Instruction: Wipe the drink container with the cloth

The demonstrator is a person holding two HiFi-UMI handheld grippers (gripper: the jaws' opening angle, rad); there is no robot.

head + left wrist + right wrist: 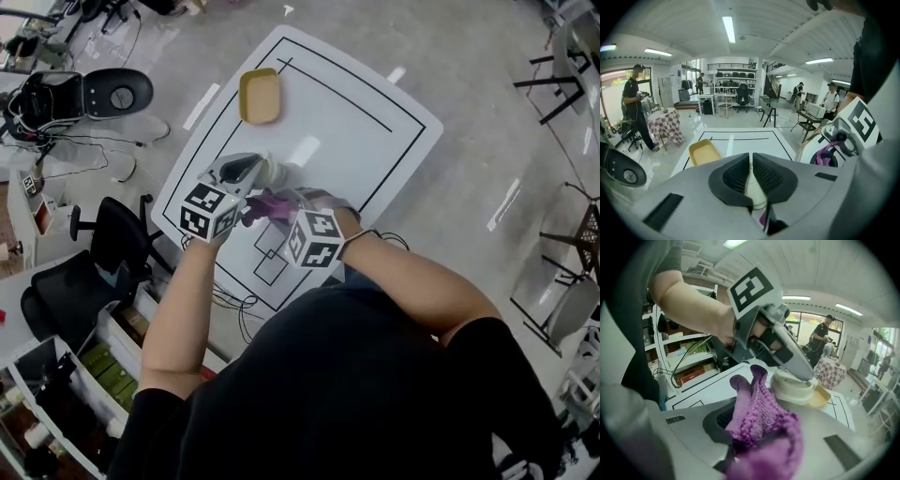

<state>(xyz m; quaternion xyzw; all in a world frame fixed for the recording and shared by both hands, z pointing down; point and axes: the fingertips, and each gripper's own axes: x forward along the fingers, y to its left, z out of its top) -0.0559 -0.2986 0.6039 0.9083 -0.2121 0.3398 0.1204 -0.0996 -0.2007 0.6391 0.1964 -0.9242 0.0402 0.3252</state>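
The drink container [278, 172] is a squat white cup held just above the white table [375, 141]. My left gripper [255, 170] is shut on its rim; in the left gripper view only a white sliver of the container [753, 187] shows between the nearly closed pads [737, 176]. The right gripper view shows the container [793, 386] clamped under the left gripper [806, 373]. My right gripper [277, 212] is shut on a purple knitted cloth [757, 416], bunched over its jaws and a short way from the cup's near side. The cloth [270, 203] lies between the two marker cubes.
A shallow yellow tray [260, 96] rests at the table's far left, inside the black outline. A black office chair [112, 234] and shelves [103, 366] stand left of the table. Several people [635, 105] stand far off in the room.
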